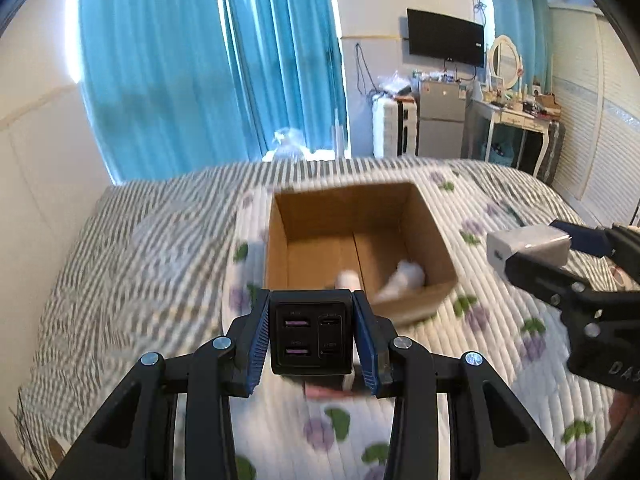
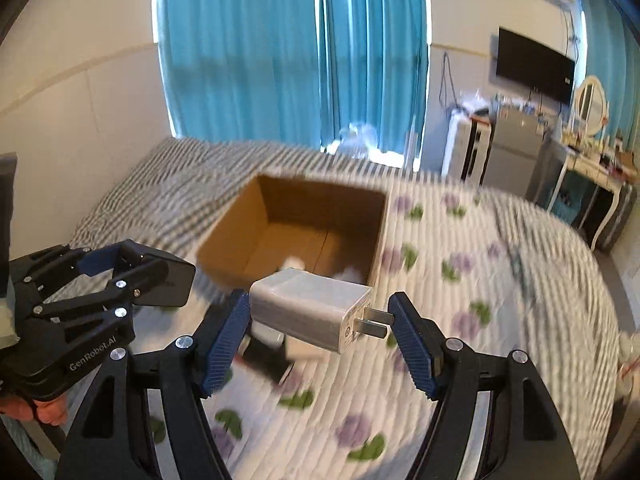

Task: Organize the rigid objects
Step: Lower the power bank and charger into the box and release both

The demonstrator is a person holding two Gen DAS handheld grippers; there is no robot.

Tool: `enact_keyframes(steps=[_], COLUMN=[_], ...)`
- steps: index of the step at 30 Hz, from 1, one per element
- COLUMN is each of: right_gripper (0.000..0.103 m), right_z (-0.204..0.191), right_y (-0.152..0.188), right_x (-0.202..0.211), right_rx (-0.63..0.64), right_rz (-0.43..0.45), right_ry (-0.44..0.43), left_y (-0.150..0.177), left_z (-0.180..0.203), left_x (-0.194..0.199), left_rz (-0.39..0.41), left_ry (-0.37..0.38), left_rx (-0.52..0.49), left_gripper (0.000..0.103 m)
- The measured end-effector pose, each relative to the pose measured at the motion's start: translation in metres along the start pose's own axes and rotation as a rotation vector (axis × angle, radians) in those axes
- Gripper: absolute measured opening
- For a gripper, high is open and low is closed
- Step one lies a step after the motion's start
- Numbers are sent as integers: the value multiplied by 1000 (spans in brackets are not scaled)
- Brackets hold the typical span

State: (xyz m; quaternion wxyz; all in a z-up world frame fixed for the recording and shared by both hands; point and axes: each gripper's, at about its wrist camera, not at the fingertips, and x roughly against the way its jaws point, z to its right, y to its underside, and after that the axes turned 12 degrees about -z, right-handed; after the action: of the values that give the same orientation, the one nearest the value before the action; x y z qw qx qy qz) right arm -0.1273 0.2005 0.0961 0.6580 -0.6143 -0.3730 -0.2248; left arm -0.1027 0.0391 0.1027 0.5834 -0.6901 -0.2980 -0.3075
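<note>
Quilted bed [image 1: 500, 360], left hand-held gripper [image 1: 312, 336] clamping black charger [image 1: 310, 334]

Brown box [image 1: 416, 216], white charger [image 2: 312, 306], teal curtains [image 1: 168, 80]

Quilted bed [image 1: 472, 360] — cardboard box [image 1: 436, 240] on it

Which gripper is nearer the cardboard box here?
Left, narrowly. The left gripper, clamping the black charger, sits at the cardboard box near rim. The right gripper, holding the white charger, hangs beside it.
</note>
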Motion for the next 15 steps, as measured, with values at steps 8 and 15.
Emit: enact_keyframes(steps=[8,15], right_gripper=[71,71], right_z=[15,32], right_y=[-65,-102], right_x=[-13,-74], right_rx=[37,11], right_rz=[52,31], right_ry=[15,-2], left_y=[-57,-80], left_z=[-2,0], left_x=[-39,-111], left_rz=[54,15], left_ry=[17,53], left_rx=[-29,-77], left_gripper=[39,39])
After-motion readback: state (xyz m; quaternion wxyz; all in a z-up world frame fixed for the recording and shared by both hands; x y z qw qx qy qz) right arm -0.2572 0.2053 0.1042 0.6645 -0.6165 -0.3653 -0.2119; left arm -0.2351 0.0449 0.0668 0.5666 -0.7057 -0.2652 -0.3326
